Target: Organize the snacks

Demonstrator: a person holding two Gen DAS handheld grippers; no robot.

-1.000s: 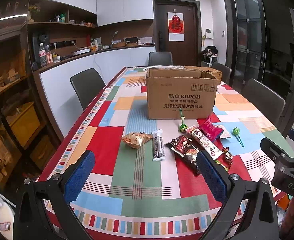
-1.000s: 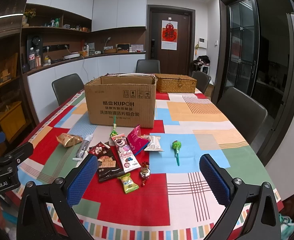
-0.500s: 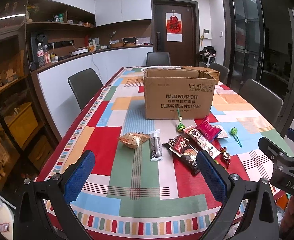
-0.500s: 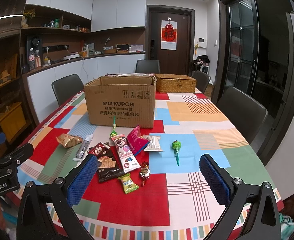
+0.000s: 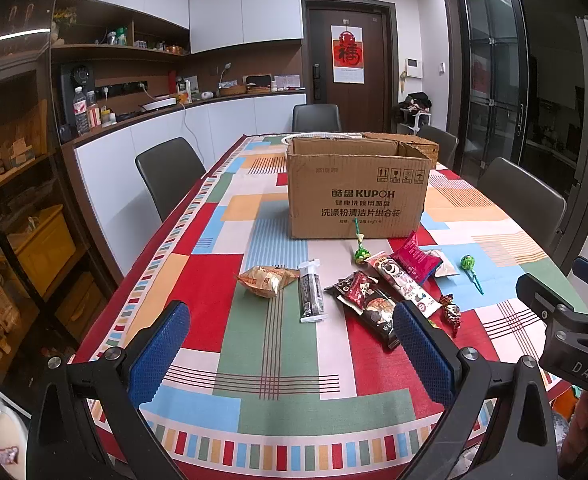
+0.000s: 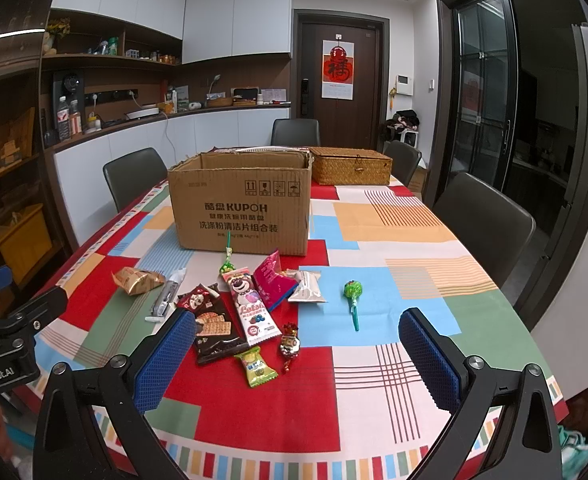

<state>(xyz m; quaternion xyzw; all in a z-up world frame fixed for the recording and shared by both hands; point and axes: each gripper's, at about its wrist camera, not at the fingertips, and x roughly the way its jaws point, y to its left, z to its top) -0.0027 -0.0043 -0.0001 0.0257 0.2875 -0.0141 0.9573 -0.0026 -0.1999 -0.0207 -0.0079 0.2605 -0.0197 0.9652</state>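
Several snacks lie on the patchwork tablecloth in front of an open cardboard box (image 5: 358, 192) (image 6: 240, 204): a gold packet (image 5: 266, 280) (image 6: 138, 280), a dark stick pack (image 5: 310, 296), a dark biscuit pack (image 6: 214, 328), a bear-print pack (image 6: 250, 304), a pink packet (image 6: 272, 284), a green lollipop (image 6: 353, 294), a green candy (image 6: 256, 368). My left gripper (image 5: 290, 356) is open and empty, above the table's near edge. My right gripper (image 6: 298, 364) is open and empty, near the candies.
A wicker basket (image 6: 350, 166) stands behind the box. Dark chairs (image 5: 170, 176) (image 6: 482, 224) line both sides of the table. A counter and shelves run along the left wall. A door (image 5: 348, 76) is at the back.
The left wrist view has shifted slightly, so the box and snacks sit a little further left in frame. The right gripper has hardly moved. Both stay open.
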